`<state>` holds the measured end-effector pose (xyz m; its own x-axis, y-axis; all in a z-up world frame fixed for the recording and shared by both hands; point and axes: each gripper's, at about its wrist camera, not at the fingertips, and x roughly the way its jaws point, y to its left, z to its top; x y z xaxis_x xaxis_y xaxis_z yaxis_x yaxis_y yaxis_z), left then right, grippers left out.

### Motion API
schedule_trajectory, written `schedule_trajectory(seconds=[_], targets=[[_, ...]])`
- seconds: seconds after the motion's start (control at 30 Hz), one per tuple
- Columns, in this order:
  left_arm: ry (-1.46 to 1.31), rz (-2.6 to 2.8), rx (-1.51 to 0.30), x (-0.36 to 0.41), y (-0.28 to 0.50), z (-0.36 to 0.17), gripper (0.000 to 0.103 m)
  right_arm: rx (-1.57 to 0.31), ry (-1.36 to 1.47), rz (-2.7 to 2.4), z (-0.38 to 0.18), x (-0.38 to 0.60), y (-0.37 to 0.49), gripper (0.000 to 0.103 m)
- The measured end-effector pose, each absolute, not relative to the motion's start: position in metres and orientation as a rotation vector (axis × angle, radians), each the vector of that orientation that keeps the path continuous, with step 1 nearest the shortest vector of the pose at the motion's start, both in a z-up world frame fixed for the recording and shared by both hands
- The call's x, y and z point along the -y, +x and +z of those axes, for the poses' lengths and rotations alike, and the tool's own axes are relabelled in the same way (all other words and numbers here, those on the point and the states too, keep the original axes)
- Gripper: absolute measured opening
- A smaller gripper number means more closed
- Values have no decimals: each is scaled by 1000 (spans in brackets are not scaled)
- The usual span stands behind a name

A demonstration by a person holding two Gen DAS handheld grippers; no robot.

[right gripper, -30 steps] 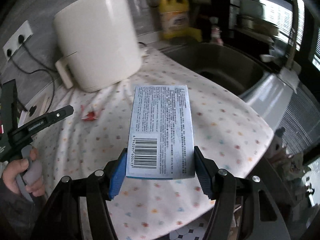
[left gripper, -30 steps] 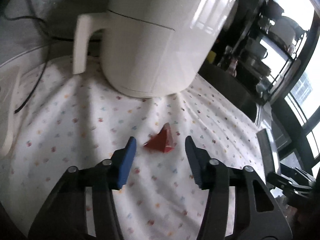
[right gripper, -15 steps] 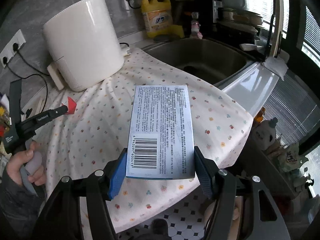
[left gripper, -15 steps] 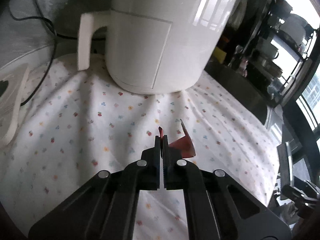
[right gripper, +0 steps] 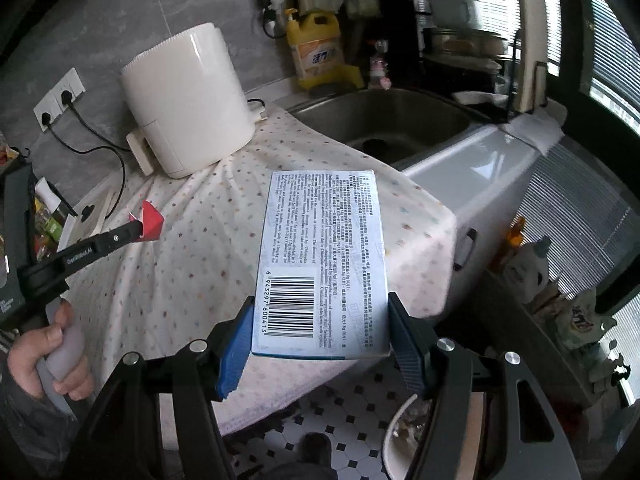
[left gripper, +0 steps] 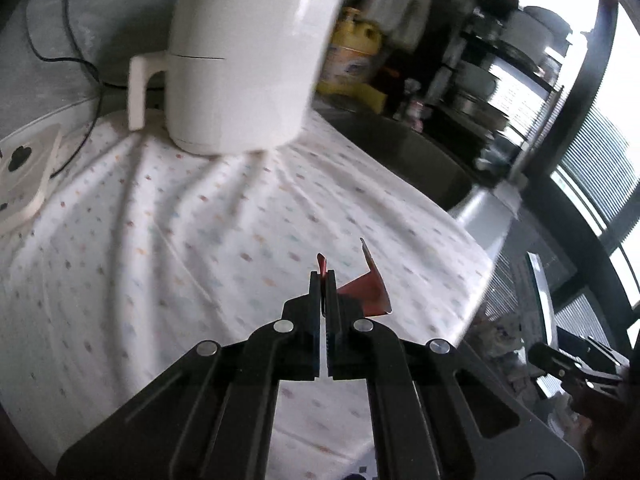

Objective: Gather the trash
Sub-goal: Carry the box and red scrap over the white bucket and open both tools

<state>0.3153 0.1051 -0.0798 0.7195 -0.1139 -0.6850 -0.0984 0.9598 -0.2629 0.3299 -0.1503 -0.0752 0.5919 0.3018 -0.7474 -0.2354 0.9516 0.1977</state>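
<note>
White air fryer [right gripper: 188, 100] on dotted cloth [right gripper: 192, 272]; yellow detergent bottle [right gripper: 318, 50] behind steel sink [right gripper: 384, 124].

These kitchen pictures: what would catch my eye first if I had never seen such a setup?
Probably the pale blue printed box with a barcode, clamped between the blue pads of the right gripper in the foreground. Next, the red paper scrap pinched in the left gripper, held above the dotted tablecloth. Behind both, a big white air fryer stands on the cloth beside the steel sink.
</note>
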Motion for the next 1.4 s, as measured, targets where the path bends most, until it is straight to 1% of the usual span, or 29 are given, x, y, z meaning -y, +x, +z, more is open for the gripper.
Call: schedule_trajectory(seconds=[0.23, 0.43, 0.83, 1.17, 1.23, 1.27, 1.3, 1.33, 1.37, 1.4], targets=[[-274, -74, -791, -37, 291, -82, 3, -888, 100, 283, -77, 208, 296, 62], [-279, -121, -823, 13, 277, -94, 3, -903, 109, 244, -84, 260, 269, 62], [-290, -243, -906, 115, 253, -136, 3, -940, 96, 168, -103, 344, 223, 62], [-299, -365, -1038, 179, 244, -184, 3, -976, 97, 97, -121, 387, 200, 62], [-293, -397, -1070, 191, 245, -191, 5, -982, 98, 91, -123, 392, 196, 62], [-292, -417, -1081, 196, 246, -193, 12, -985, 98, 88, -124, 394, 196, 62], [-293, -430, -1087, 199, 245, -194, 32, -990, 98, 85, -126, 396, 194, 62], [-297, -438, -1089, 200, 245, -195, 46, -992, 100, 84, -127, 396, 194, 62], [-303, -434, -1073, 200, 243, -192, 63, -996, 106, 84, -128, 397, 194, 62], [-306, -430, -1060, 199, 242, -189, 67, -995, 108, 85, -129, 397, 195, 62]])
